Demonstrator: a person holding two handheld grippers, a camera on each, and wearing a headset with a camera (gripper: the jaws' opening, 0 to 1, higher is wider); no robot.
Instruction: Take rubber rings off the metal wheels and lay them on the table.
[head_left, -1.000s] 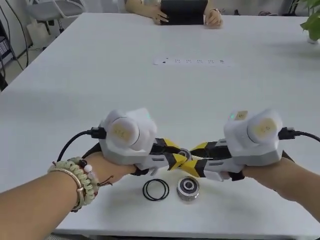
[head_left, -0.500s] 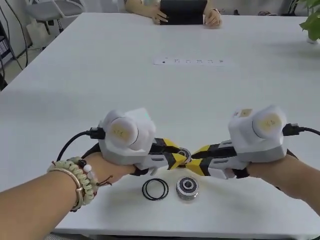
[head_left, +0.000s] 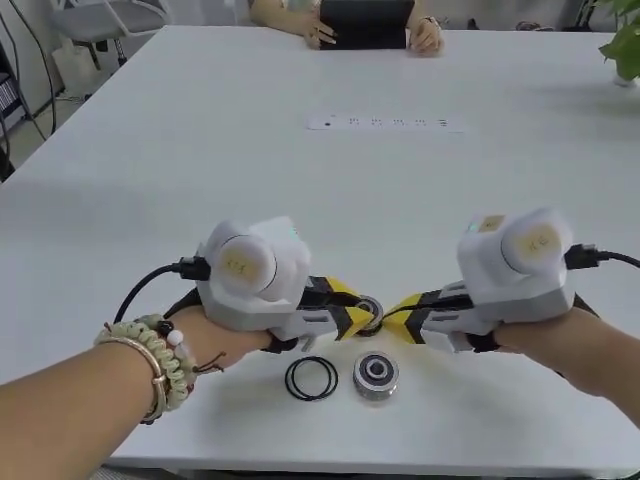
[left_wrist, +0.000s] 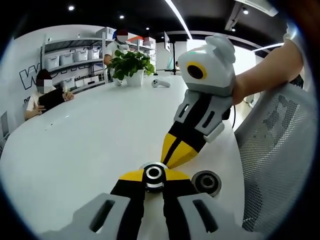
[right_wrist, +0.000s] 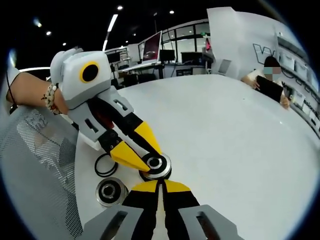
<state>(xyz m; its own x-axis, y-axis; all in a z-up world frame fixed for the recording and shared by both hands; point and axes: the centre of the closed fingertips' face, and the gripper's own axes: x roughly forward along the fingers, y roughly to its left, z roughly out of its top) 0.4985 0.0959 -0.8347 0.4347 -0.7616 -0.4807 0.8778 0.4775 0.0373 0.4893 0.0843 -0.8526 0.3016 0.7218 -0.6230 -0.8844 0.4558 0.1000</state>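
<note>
- Black rubber rings (head_left: 311, 379) (right_wrist: 106, 165): thin loops, lying flat and overlapping on the white surface (head_left: 300, 200), near its front edge, free of both tongs.
- Just beside the rings, to their right in the head view, a round silver metal wheel (head_left: 376, 375) (left_wrist: 206, 182) (right_wrist: 111, 191) lies flat on the surface, untouched.
- Left tongs (head_left: 362, 312) (left_wrist: 152, 176) (right_wrist: 145, 160): clenched on a second metal wheel (head_left: 368, 307) (left_wrist: 152, 174) (right_wrist: 157, 165), one yellow tip on either side of its rim. This wheel is held above the surface, over the rings and the loose wheel.
- Right tongs (head_left: 392, 308) (left_wrist: 168, 159) (right_wrist: 161, 186): the yellow tips are pressed together with no gap between them and point at the rim of the held wheel, just beside it.
- A thin dark line seems to run from the held wheel to the right tongs in the head view. Whether it is a ring pinched in the tips cannot be told.
- The two tongs face each other tip to tip, level, with the held wheel between them.
- Wrist behind the left tongs carries beaded bracelets (head_left: 150, 350).
</note>
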